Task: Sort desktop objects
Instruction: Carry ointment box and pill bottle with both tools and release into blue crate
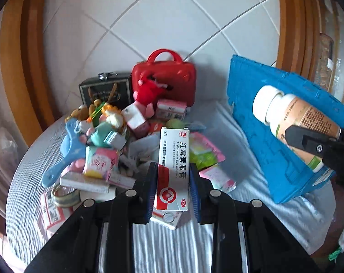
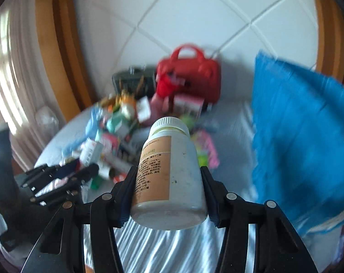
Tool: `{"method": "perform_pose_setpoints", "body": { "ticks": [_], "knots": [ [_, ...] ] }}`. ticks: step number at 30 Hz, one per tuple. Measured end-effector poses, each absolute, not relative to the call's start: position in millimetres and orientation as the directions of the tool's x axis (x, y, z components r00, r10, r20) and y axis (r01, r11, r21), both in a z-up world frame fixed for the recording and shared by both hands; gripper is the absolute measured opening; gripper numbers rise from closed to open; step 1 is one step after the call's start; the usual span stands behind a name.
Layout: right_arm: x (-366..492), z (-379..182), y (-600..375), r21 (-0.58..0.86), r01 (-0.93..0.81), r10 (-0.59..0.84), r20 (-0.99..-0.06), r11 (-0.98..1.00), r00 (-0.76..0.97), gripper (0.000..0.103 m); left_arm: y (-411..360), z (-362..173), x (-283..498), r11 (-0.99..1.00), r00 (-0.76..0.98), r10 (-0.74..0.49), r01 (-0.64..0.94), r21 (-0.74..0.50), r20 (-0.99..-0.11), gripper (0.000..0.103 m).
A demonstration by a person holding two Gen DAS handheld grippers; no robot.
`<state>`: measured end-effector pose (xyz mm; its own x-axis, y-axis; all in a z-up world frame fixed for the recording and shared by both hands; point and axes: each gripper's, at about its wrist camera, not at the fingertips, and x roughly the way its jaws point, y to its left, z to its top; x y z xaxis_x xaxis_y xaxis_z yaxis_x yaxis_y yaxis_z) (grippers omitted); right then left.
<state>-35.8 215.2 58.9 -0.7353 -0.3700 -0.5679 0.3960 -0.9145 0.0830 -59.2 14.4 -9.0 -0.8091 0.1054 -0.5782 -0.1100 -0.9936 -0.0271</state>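
both claws loaded, lifted over the pile

left gripper [image 1: 173,187] is clamped tight on a white-and-red ointment box [image 1: 173,170]; blue pads press both long sides, and the box sticks out forward past the fingertips, label up. right gripper [image 2: 169,195] is closed partway around a white pill bottle [image 2: 169,175] with a tan label, cap pointing away from the claw, base toward the camera, both pads on the bottle's sides. in the left wrist view that bottle [image 1: 295,122] shows to the right of the left claw, in front of a blue crate [image 1: 263,118] that stands tilted on the table.

ahead of and below the left claw: a heap of small boxes, sachets and plush toys on a white ribbed tablecloth [image 1: 163,245]. red handled case [image 1: 169,79] at the far side of the heap, dark tin box [image 1: 103,89] just left of it. blue hand mirror [image 1: 67,152] lies left of the claw, roll of tape [image 1: 63,196] nearer, left and low. pink and green packets [image 1: 206,152] just right of the held box.

right wrist view is motion-blurred; the left gripper [image 2: 60,177] shows at its lower left. white tiled floor beyond the table.
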Motion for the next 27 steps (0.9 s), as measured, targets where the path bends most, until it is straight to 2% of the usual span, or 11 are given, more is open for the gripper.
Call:
{"method": "perform_pose_setpoints", "body": {
  "ticks": [6,13,19,27],
  "knots": [
    [-33,114,296,0.04,0.273,-0.263,-0.425,-0.961,-0.866,0.052,92,40,-71,-0.973,-0.847,0.214,-0.229,-0.027,-0.486,0.026],
    [-61,121,401,0.009,0.055,-0.054,-0.41,-0.998,-0.911,0.052,200,81,-90,-0.939,-0.845,0.314,-0.344,-0.009,-0.433,0.026],
    [-86,111,476,-0.029,-0.062,0.068,-0.433,-0.998,-0.899,0.052,288,92,-108,-0.911,-0.812,0.363,-0.412,0.007,-0.456,0.026],
    [-119,102,528,-0.069,-0.124,0.142,-0.491,-0.99,-0.86,0.052,364,83,-146,-0.901,-0.735,0.358,-0.434,-0.006,-0.576,0.026]
  ]
}}
